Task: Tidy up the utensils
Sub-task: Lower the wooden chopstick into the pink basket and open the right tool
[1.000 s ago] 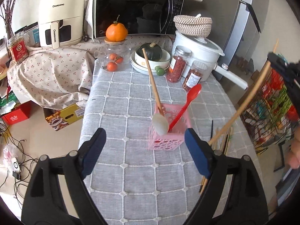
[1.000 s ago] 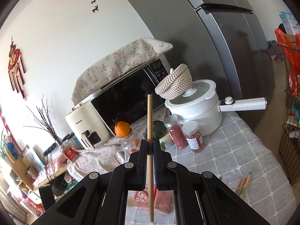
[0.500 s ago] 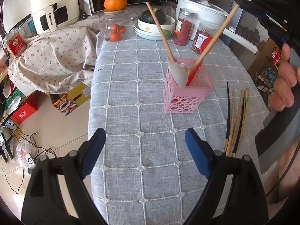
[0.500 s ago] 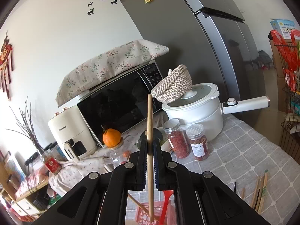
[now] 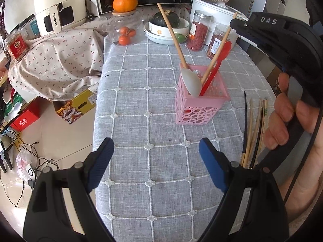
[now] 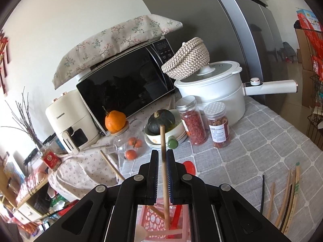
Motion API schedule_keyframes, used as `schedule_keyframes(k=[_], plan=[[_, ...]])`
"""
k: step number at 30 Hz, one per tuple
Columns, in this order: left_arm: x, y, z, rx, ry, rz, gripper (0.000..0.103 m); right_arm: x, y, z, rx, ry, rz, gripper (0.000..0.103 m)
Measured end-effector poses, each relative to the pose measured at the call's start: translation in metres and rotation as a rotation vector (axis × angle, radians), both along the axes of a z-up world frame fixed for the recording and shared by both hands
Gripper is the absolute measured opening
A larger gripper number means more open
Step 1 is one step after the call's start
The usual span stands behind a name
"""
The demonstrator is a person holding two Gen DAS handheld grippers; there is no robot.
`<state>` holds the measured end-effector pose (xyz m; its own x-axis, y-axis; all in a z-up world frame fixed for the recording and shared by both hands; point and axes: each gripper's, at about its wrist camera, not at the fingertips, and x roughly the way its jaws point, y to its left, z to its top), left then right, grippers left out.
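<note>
Releasing wooden stick [image 6: 164, 173] into pink basket [image 5: 201, 104]: right hand-held gripper [image 6: 162, 169] jaws just parting, stick loose between them, tip apparently already inside basket. Left hand-held gripper [image 5: 156, 161] spread wide, empty, over grey surface [image 5: 151, 181]. Risk: withdrawing jaw snags leaning stick, tips light basket; spoon [image 5: 190, 82] and red spoon [image 5: 217, 64] crowd opening. Loose chopsticks [image 5: 253, 133] near right surface edge, could roll off. Open room left of basket.

Home kitchen. Evidence: microwave [image 6: 129, 88] at 12 o'clock, air fryer [image 5: 58, 6] at 10 o'clock, electric pot [image 6: 214, 92] and fridge [image 6: 252, 30] at 1 o'clock, food jars [image 6: 193, 121] on the cloth-covered desk [image 5: 157, 161].
</note>
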<state>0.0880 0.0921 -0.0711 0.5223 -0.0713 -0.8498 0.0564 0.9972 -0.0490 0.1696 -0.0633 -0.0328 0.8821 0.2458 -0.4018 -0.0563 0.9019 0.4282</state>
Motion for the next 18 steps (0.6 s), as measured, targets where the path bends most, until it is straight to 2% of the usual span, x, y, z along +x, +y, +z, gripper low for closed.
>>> schedule_keyframes(k=[2, 4, 13, 18], plan=[[-0.001, 0.000, 0.001, -0.006, -0.004, 0.001, 0.086, -0.003, 0.000, 0.005, -0.005, -0.003, 0.028, 0.015], [-0.001, -0.001, 0.002, -0.014, -0.011, 0.000, 0.086, -0.008, -0.003, 0.010, -0.014, -0.009, 0.051, 0.029], [-0.002, -0.007, 0.003, -0.049, -0.023, -0.012, 0.086, -0.036, -0.035, 0.030, -0.080, -0.005, 0.103, 0.061], [-0.003, -0.018, 0.001, -0.062, -0.014, -0.035, 0.086, -0.047, -0.062, 0.025, -0.122, 0.059, 0.129, 0.070]])
